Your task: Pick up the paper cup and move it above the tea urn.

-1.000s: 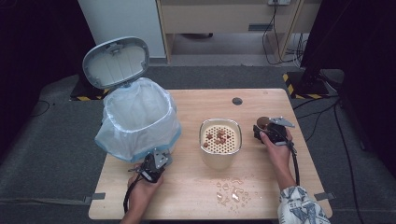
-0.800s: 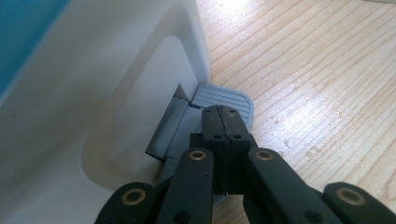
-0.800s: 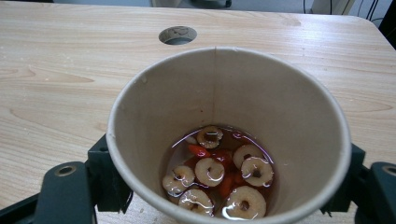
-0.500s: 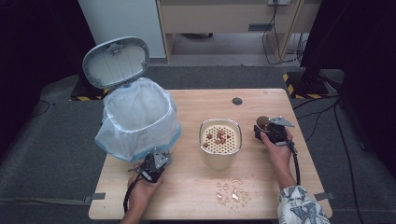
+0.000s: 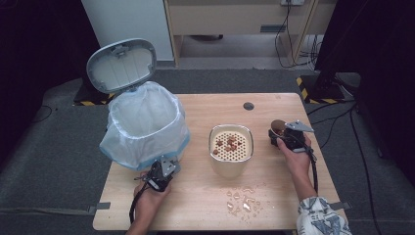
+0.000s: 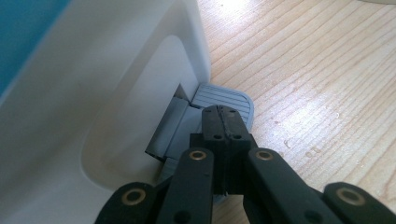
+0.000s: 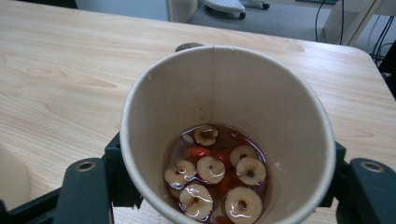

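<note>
A white pedal bin (image 5: pixel 144 125) lined with a pale blue bag stands at the table's left, its grey lid (image 5: pixel 121 65) raised. My left gripper (image 5: pixel 165 169) is shut, its tips (image 6: pixel 224 119) resting on the bin's grey pedal (image 6: pixel 233 95). At the right, my right gripper (image 5: pixel 280 133) holds a brown paper cup (image 5: pixel 278 126). Its jaws have just been closing, and they now sit against both sides of the cup (image 7: pixel 243 88). Inside the cup, several sliced fruit rings lie in reddish liquid. A cream container (image 5: pixel 231 147) with a perforated strainer top carrying fruit bits stands mid-table.
A small puddle (image 5: pixel 242 200) lies on the wood near the front edge. A black round plug (image 5: pixel 248 105) sits in the tabletop at the back. Cables and a black stand are on the floor at the right.
</note>
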Action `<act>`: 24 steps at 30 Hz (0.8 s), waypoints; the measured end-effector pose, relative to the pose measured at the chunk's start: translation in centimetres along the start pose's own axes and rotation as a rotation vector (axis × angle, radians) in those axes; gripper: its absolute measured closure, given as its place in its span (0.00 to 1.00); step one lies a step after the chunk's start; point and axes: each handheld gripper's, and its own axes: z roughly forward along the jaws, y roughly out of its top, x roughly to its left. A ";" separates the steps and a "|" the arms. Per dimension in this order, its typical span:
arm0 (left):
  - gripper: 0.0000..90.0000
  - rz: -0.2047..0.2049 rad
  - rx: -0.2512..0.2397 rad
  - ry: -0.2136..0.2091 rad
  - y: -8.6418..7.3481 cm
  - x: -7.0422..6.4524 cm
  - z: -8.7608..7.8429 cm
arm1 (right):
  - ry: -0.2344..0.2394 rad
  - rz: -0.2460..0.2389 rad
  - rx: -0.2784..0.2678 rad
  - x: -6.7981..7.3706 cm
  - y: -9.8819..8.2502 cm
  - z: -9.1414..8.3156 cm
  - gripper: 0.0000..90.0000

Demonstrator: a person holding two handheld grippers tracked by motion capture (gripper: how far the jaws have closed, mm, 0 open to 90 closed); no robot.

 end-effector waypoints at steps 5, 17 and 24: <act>1.00 0.001 0.001 0.000 0.0 0.0 0.0 | 0.005 -0.022 -0.011 -0.3 0.9 -1.0 0.36; 1.00 -0.002 0.001 -0.001 0.0 0.0 0.0 | 0.017 -0.073 -0.038 -0.7 2.8 -2.9 0.37; 1.00 -0.003 0.001 -0.002 0.0 0.0 0.0 | 0.025 -0.089 -0.048 -0.8 3.8 -3.6 0.37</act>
